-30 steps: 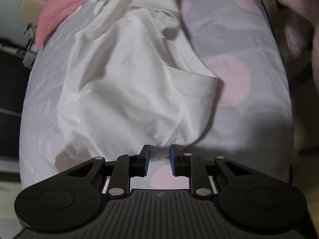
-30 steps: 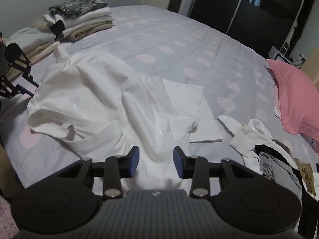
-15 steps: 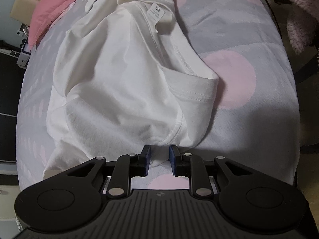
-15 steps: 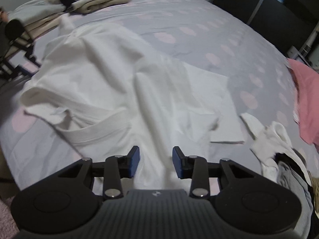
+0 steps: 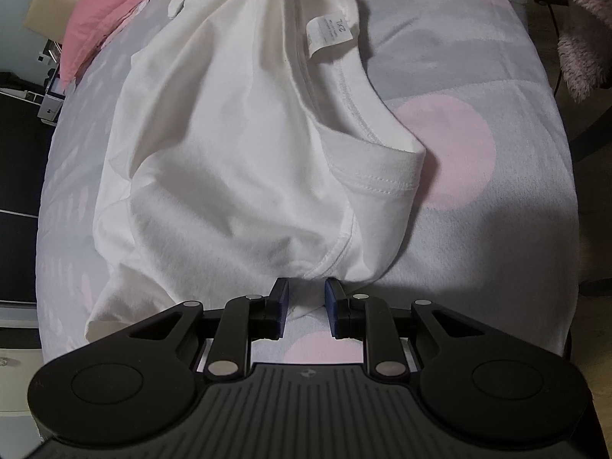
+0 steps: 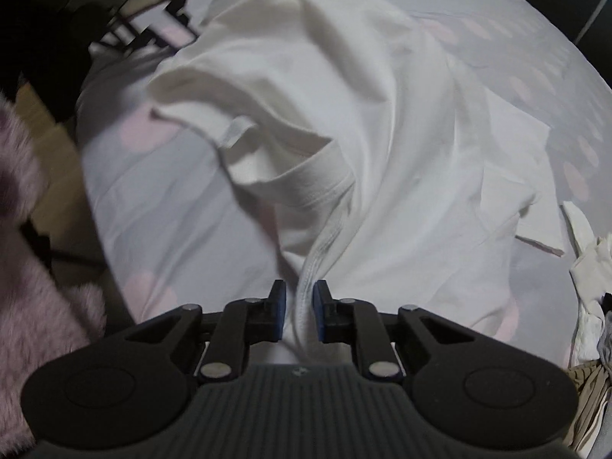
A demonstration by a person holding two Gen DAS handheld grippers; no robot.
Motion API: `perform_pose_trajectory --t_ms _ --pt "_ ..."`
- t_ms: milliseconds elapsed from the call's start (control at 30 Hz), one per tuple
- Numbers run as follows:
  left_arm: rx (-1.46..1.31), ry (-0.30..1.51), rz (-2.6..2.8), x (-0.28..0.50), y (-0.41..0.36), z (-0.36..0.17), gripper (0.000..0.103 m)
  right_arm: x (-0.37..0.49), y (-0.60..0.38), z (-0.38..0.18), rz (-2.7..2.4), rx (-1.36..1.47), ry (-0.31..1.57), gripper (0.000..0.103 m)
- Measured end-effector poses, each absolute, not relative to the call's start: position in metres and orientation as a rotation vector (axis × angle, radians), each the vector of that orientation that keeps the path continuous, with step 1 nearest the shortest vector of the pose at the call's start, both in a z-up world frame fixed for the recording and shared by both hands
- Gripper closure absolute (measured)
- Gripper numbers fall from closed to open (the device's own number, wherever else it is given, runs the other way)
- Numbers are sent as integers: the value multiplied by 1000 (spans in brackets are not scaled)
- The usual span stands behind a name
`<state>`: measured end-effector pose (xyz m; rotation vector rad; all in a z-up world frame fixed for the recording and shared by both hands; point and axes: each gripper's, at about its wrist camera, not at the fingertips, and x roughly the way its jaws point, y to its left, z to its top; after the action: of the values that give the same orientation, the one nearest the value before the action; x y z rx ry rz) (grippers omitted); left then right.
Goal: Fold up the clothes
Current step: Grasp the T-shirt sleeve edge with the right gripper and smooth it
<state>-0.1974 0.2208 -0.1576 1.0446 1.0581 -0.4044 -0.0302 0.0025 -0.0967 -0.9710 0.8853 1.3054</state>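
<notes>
Left wrist view: white shirt [image 5: 237,145] spread mid-frame over the dotted bed [image 5: 478,229], pink pillow [image 5: 103,15] upper left. Left gripper [image 5: 306,308] low centre, pads pinching the shirt's bottom fold.

Right wrist view: right gripper [image 6: 299,311] just been closing, now clamped on the shirt [image 6: 363,134] seam, low centre.

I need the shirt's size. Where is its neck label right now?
In the left wrist view the neck label sits top centre, inside the white T-shirt's collar, left of a pink dot on the sheet.
</notes>
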Motion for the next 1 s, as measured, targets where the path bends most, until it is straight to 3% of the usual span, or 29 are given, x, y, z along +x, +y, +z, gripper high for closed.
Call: perform_pose_trajectory --t_ms 100,367,633,833,900,1000 --pt "1044 1061 -401 -201 220 -157 84 -31 -5 -92 1313 -961 894 80" --pt "1045 1067 -395 -207 217 -157 84 -25 -21 -57 1161 -884 694 84" --pt "1048 1072 -390 -207 218 -155 84 -45 -4 -90 1210 -1069 685 80" --pt "1052 1070 -389 -212 220 -155 84 -54 -4 -84 1263 -1056 635 87" --pt "1055 1070 -391 -214 221 -155 84 -55 -2 -86 1264 -1062 644 94" --pt "1058 1071 -392 -214 221 -155 84 -56 1 -93 1282 -1076 666 95"
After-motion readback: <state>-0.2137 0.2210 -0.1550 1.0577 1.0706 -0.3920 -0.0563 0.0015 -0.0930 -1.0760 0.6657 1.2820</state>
